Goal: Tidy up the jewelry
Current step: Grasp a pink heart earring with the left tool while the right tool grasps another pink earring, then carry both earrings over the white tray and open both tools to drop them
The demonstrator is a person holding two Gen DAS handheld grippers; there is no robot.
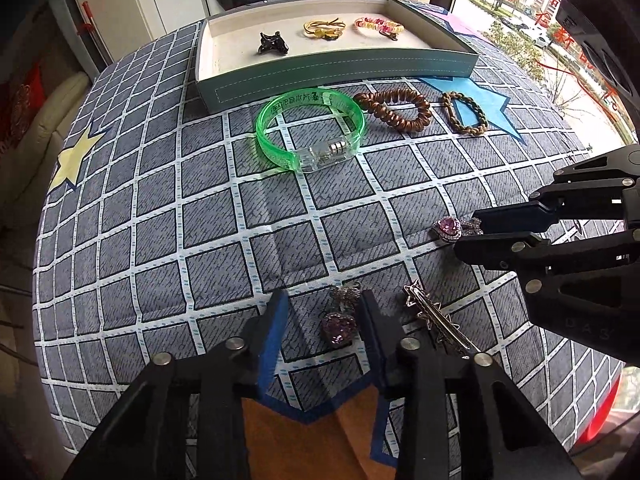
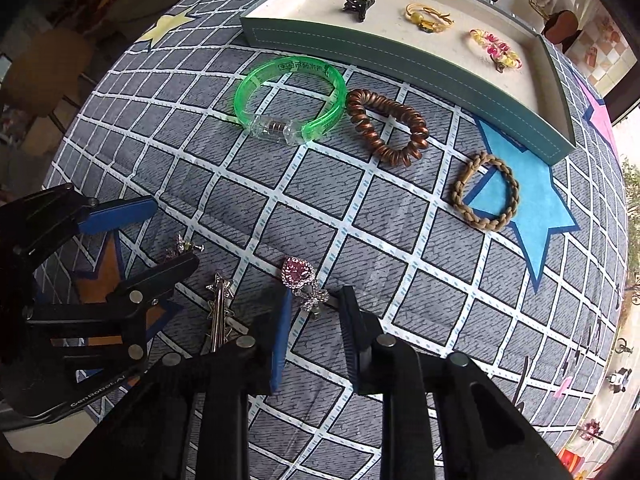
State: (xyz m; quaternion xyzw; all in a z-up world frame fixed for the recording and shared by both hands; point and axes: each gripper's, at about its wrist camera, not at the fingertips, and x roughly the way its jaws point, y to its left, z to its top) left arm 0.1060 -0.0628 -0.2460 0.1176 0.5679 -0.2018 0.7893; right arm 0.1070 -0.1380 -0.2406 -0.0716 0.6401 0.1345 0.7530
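My left gripper point(image 1: 322, 312) is open, its fingers astride a purple heart hair clip point(image 1: 339, 322) on the checked cloth. My right gripper point(image 2: 314, 300) is open around a pink heart clip with a silver bow point(image 2: 298, 274); it also shows in the left wrist view point(image 1: 450, 229). A silver star hairpin point(image 1: 432, 316) lies between the two. A green bangle point(image 1: 310, 128), a brown coil tie point(image 1: 394, 110) and a braided tan tie point(image 1: 464, 114) lie before the tray point(image 1: 340, 78), which holds a black claw clip point(image 1: 274, 43), a yellow tie point(image 1: 322, 29) and a pink-yellow coil point(image 1: 378, 25).
The checked cloth has a yellow star point(image 1: 74, 160) at left and a blue star point(image 2: 528, 196) at right. A white cabinet point(image 1: 132, 4) stands behind the table's far edge, a window point(image 1: 520, 4) at right.
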